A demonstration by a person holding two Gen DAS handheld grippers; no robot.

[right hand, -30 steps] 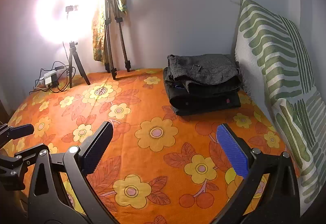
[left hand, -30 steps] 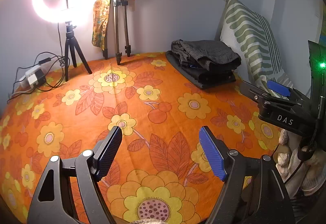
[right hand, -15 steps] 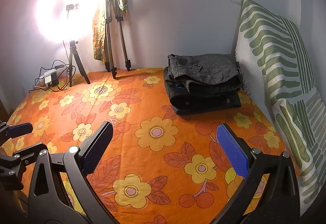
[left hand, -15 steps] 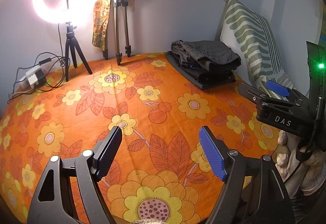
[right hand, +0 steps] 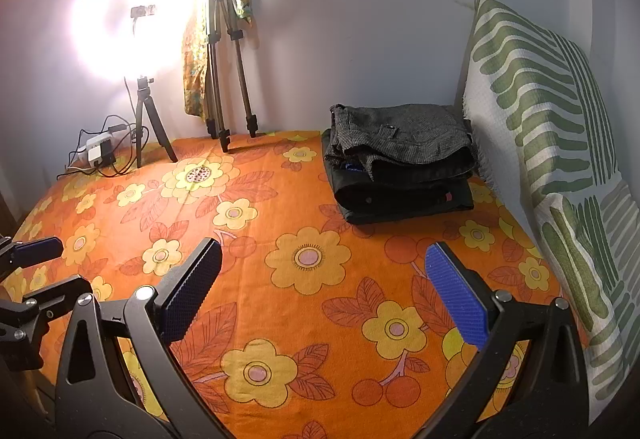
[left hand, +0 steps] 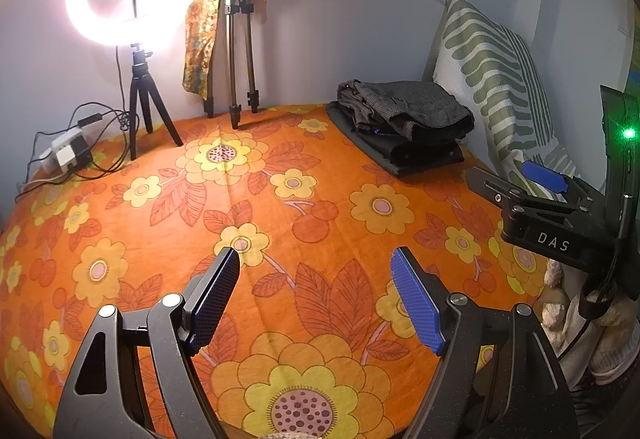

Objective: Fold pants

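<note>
A stack of folded dark pants (left hand: 404, 125) lies at the far right of the orange flowered bedspread (left hand: 260, 207), a grey pair on top of black ones; it also shows in the right wrist view (right hand: 400, 169). My left gripper (left hand: 316, 295) is open and empty, held above the near part of the bedspread. My right gripper (right hand: 324, 287) is open and empty, also above the bedspread, well short of the stack. The right gripper's body shows at the right edge of the left wrist view (left hand: 552, 207). The left gripper's fingers (right hand: 36, 251) show at the left edge of the right wrist view.
A green-striped pillow (right hand: 552, 143) leans on the right wall next to the stack. A lit ring light on a small tripod (left hand: 138, 39), a taller tripod with draped cloth (left hand: 236, 39) and a power strip with cables (left hand: 66, 153) stand at the back left.
</note>
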